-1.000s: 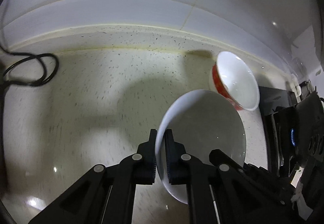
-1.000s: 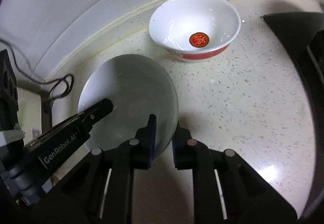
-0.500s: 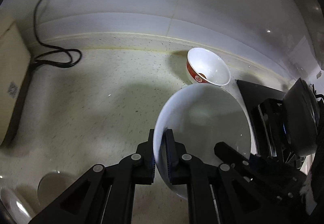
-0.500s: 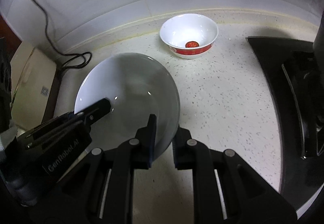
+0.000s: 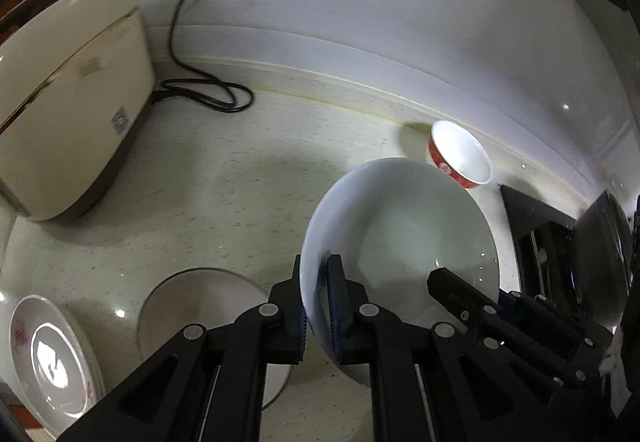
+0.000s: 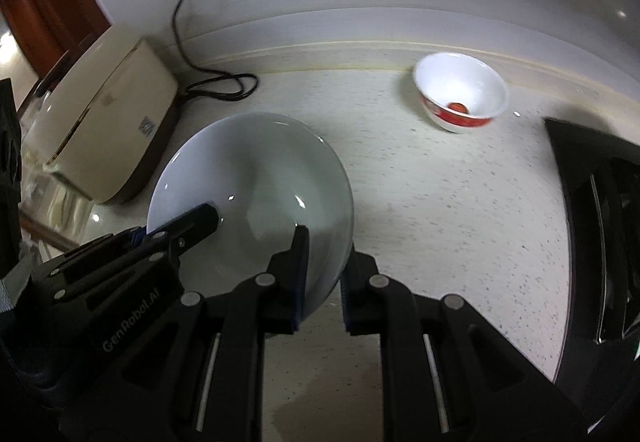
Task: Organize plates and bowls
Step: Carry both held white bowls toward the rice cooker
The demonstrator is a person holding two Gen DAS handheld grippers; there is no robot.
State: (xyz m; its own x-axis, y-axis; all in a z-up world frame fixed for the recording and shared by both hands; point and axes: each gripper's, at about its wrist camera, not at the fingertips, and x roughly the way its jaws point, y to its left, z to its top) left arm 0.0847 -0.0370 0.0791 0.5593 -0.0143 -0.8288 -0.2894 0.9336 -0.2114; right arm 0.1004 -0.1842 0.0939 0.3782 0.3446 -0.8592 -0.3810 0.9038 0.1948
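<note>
Both the left gripper (image 5: 316, 306) and right gripper (image 6: 322, 278) pinch opposite rims of the white plate (image 6: 256, 178), held tilted above the counter (image 6: 420, 202) near the red bowl (image 6: 460, 98); uneven pulling could slip it loose.

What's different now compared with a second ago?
The white plate, pinched by the left tongs and right tongs at opposite edges, has been lifted up and away from the red-and-white bowl. A beige appliance and two more plates have come into view. Both tongs stay clamped; the bowl hasn't moved.
</note>
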